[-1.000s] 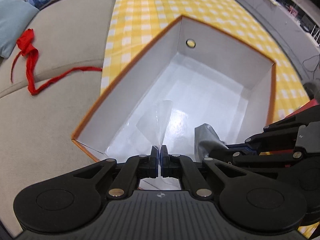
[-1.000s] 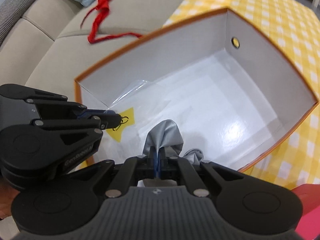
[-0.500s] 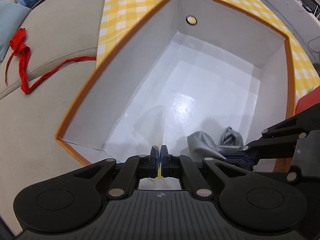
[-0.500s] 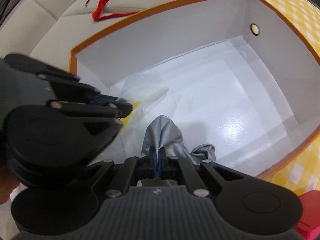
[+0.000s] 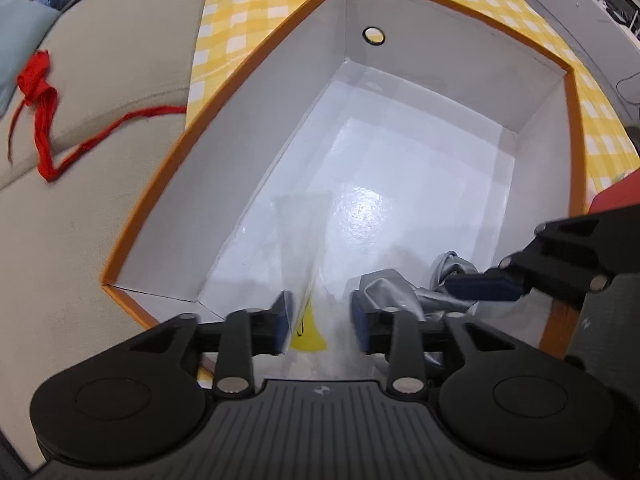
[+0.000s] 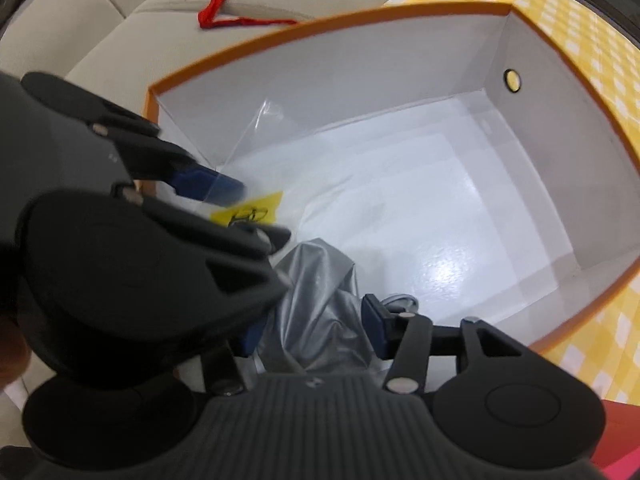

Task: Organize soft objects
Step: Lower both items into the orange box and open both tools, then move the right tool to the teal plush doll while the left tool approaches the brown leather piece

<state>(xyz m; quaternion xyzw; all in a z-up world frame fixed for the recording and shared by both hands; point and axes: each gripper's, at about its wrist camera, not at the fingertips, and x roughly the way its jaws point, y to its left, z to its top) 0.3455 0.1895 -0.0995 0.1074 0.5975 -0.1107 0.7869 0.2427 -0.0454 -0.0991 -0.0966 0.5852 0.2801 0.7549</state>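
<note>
While both sets of fingers are opening, let the clear bag (image 5: 298,248) and silver cloth (image 6: 320,312) drop loose. Then lift your left gripper (image 5: 322,320) and right gripper (image 6: 316,328) straight out of the box (image 5: 248,80).

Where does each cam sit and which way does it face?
Left wrist: on the left gripper, looking steeply down into the orange-rimmed box; its own fingers, jaws opening around the clear plastic bag, right gripper at right.
Right wrist: on the right gripper, same downward look; jaws opening around the silver fabric, left gripper at left.
Shared: box, bag, fabric, red ribbon.
</note>
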